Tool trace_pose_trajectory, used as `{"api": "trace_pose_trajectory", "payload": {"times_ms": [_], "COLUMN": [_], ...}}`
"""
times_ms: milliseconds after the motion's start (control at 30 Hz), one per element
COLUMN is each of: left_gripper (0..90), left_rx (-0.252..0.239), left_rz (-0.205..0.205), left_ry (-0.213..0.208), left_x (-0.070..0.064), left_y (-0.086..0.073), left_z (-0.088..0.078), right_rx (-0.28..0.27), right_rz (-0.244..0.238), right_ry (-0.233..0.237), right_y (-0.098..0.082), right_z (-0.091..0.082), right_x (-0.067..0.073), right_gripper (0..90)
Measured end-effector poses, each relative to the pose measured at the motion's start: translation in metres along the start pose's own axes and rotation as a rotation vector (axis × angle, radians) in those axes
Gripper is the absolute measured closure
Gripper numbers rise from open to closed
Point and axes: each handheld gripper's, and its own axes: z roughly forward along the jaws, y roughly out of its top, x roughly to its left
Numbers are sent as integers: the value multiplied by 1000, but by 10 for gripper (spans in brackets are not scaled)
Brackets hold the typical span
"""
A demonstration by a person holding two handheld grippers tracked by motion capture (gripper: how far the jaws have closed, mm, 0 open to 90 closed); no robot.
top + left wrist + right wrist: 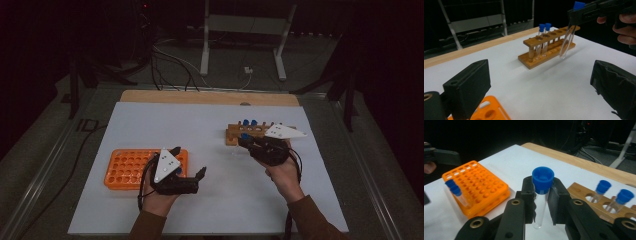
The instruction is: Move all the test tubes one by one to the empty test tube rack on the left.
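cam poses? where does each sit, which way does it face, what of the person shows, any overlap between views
High view: above the person's side, facing forward and down on the white table; both forearms, left gripper and right gripper show.
Left gripper view: rides the left gripper, open jaws, facing the wooden tube rack; fingers of the other hand show.
Right gripper view: rides the right gripper, shut on a clear blue-capped test tube, facing the orange plastic rack.
Shared: both gripper views show that held tube and the wooden rack.
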Motion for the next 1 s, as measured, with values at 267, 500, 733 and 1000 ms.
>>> {"api": "trace_pose_trajectory", "payload": {"times_ms": [267,500,733,1000], "left_gripper": [53,75,130,357], "left_rx": [10,41,58,60], "left_rz": [18,45,58,78], "left_ry": [-23,-34,-36,-28], "left_x": [-11,-21,-28,-34], "left_y": [5,6,6,8], "left_z": [12,25,34,40], "right_rx": [18,32,41,54], "right_rz": [-16,-28,-35,-45], "right_ry": [48,92,134,167], "right_y": [2,4,4,4], "right_z": [6,9,11,15], "right_x": [16,29,40,49], "right_gripper": [766,766,766,766]}}
